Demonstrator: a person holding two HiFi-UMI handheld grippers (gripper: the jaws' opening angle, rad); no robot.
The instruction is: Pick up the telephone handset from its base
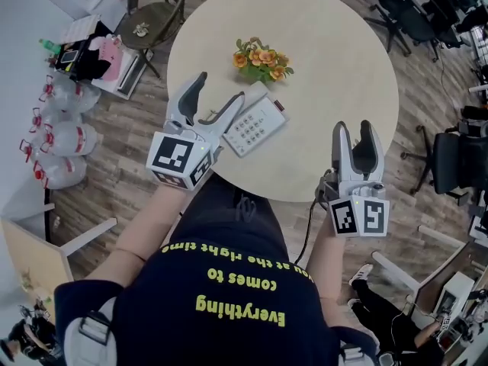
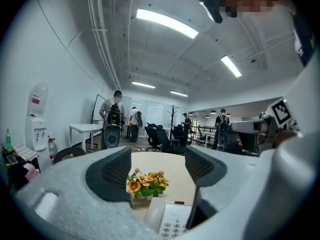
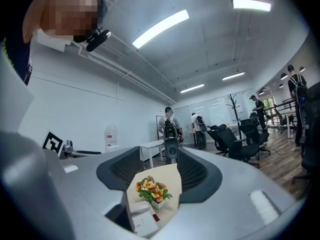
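A white telephone [image 1: 258, 128] with a grey keypad lies near the front edge of the round beige table [image 1: 335, 67]. Its handset [image 1: 256, 94] rests in the base along the phone's left side, partly hidden behind my left gripper's finger. My left gripper [image 1: 221, 87] hovers open just left of and over the phone with nothing between its jaws. In the left gripper view the handset [image 2: 154, 216] and keypad [image 2: 173, 226] sit low between the jaws. My right gripper [image 1: 354, 126] is open over the table's front right edge, apart from the phone [image 3: 141, 222].
A small pot of orange flowers [image 1: 261, 59] stands just behind the phone. A chair [image 1: 156, 12] is at the table's far left, water jugs [image 1: 65, 139] line the floor on the left, and office chairs [image 1: 456, 161] stand to the right.
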